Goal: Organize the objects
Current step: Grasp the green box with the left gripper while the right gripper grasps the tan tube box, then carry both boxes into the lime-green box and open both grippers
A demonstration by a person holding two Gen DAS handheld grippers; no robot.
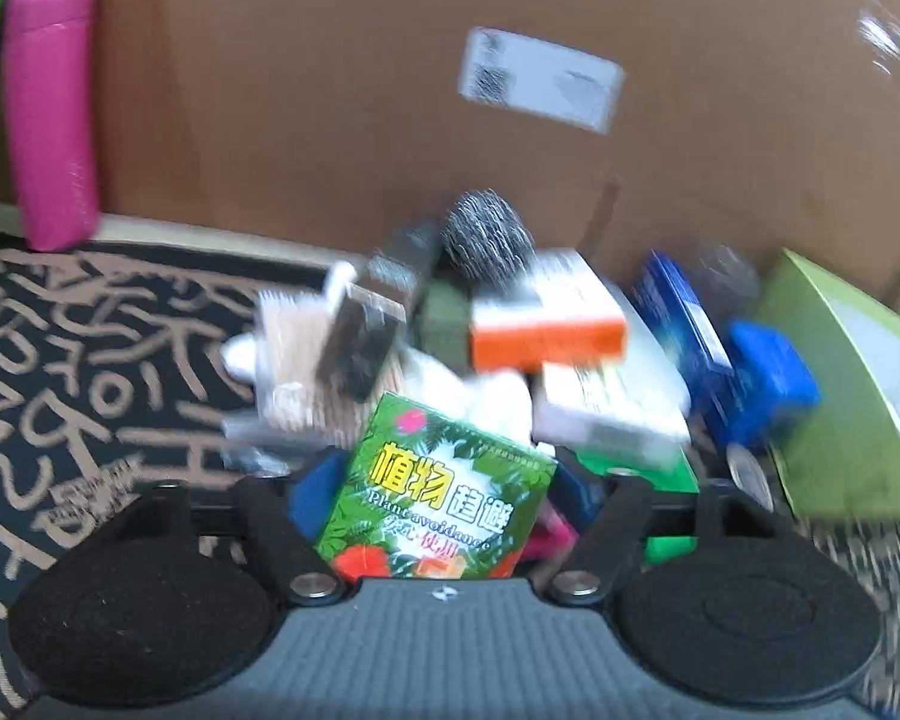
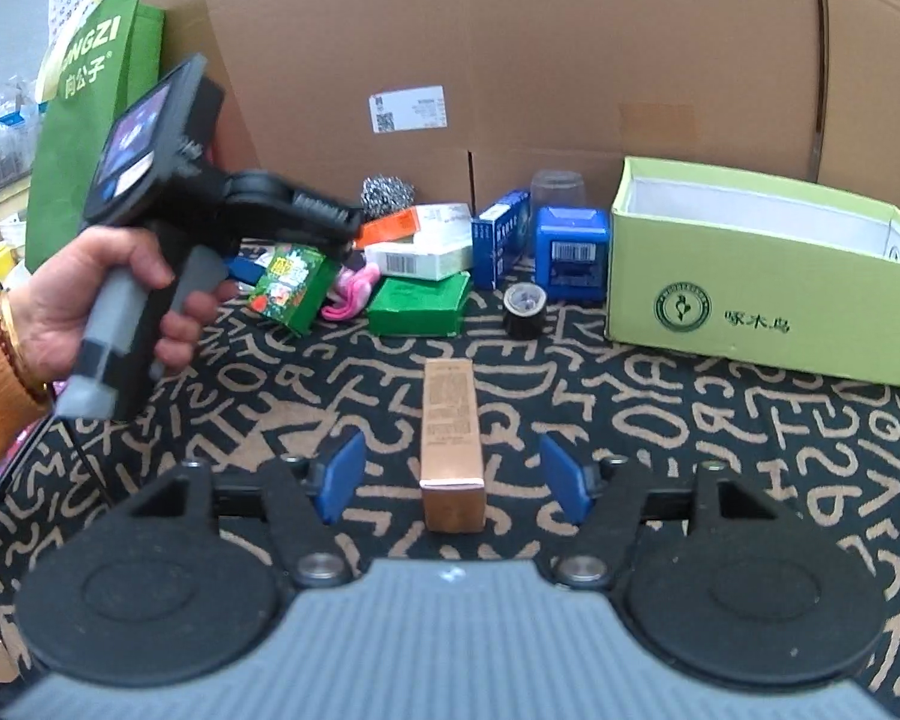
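In the left wrist view, the left gripper [image 1: 435, 498] has its jaws clamped on a leaf-printed green box [image 1: 435, 492], the clutter pile just beyond. In the right wrist view, a tan carton [image 2: 453, 450] lies lengthwise between the right gripper's [image 2: 453, 480] parted jaws, untouched.

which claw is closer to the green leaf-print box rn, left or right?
Left. The left claw has the green leaf-print box between its fingers, at the pile. The right claw sits well back on the patterned mat, open, with a tan carton between its fingers, untouched.
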